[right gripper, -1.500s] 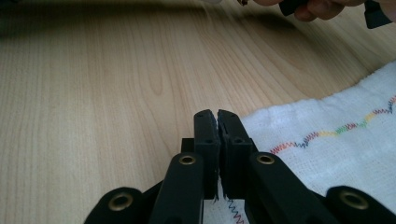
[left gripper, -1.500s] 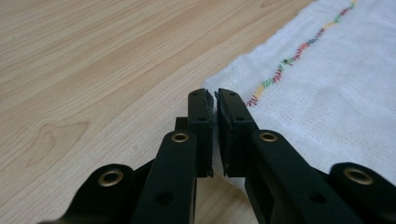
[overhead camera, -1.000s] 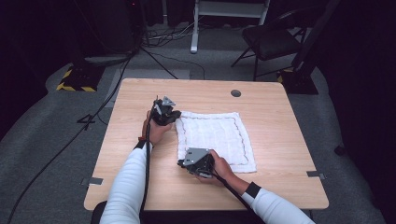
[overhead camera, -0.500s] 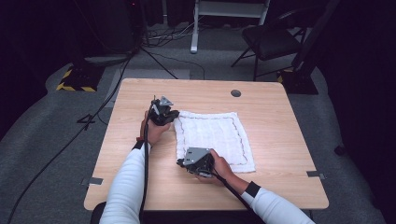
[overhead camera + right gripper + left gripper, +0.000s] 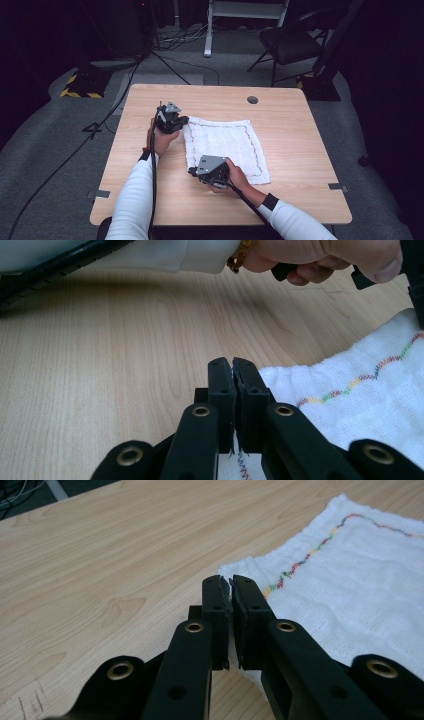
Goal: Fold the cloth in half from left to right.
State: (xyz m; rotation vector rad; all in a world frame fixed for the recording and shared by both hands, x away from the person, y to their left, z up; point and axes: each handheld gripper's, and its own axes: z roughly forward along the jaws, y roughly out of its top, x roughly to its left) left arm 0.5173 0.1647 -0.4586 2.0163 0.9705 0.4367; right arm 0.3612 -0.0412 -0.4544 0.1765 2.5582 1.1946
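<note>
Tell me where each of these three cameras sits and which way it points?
High view: above the person's side, looking forward and down on the light wooden table and white square cloth with coloured stitching; both white-sleeved forearms, left gripper, right gripper.
Left gripper view: on the left gripper, looking along black jaws shut on a cloth corner.
Right gripper view: on the right gripper, jaws shut on another corner; left hand beyond.
Shared: cloth and tabletop in all.
</note>
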